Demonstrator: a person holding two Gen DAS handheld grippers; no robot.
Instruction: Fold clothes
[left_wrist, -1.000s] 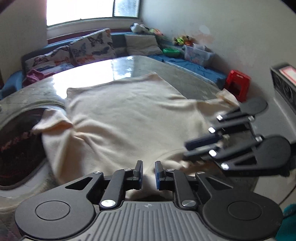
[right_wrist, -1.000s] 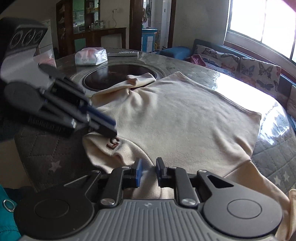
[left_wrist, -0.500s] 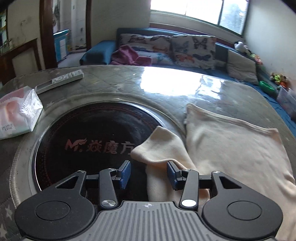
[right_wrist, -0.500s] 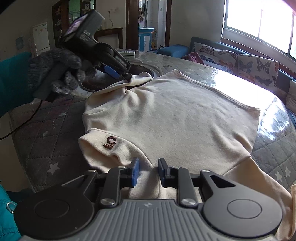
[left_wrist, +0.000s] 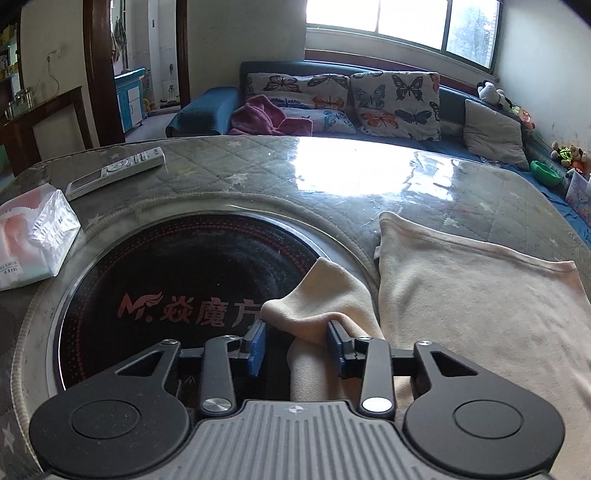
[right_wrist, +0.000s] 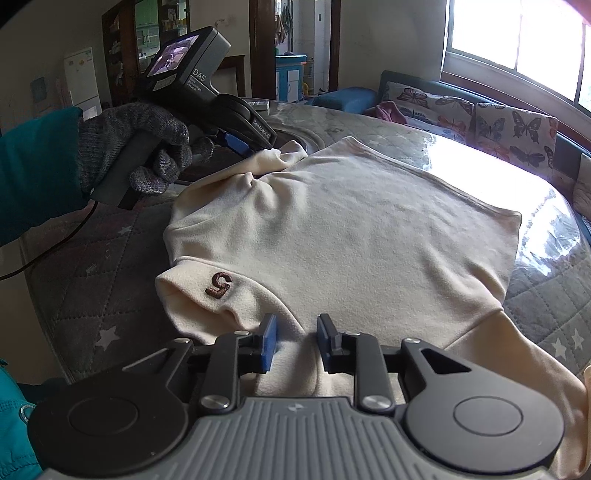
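A cream long-sleeved top (right_wrist: 351, 229) lies spread on the round table, with a brown "5" (right_wrist: 219, 285) on its collar. My left gripper (left_wrist: 295, 343) is open, its jaws either side of the bunched end of the left sleeve (left_wrist: 325, 295), which lies over the dark hotplate. It also shows in the right wrist view (right_wrist: 243, 146), held by a gloved hand at the sleeve. My right gripper (right_wrist: 294, 341) is open, low over the top's near shoulder just right of the collar.
A black glass hotplate (left_wrist: 155, 280) sits in the table's middle. A tissue pack (left_wrist: 29, 243) and a remote control (left_wrist: 114, 177) lie at far left. A sofa with butterfly cushions (left_wrist: 343, 99) stands behind the quilted table cover (right_wrist: 85, 295).
My left gripper swung from the top's near edge over to the left sleeve and opened wider around it. My right gripper opened a little and stayed by the collar.
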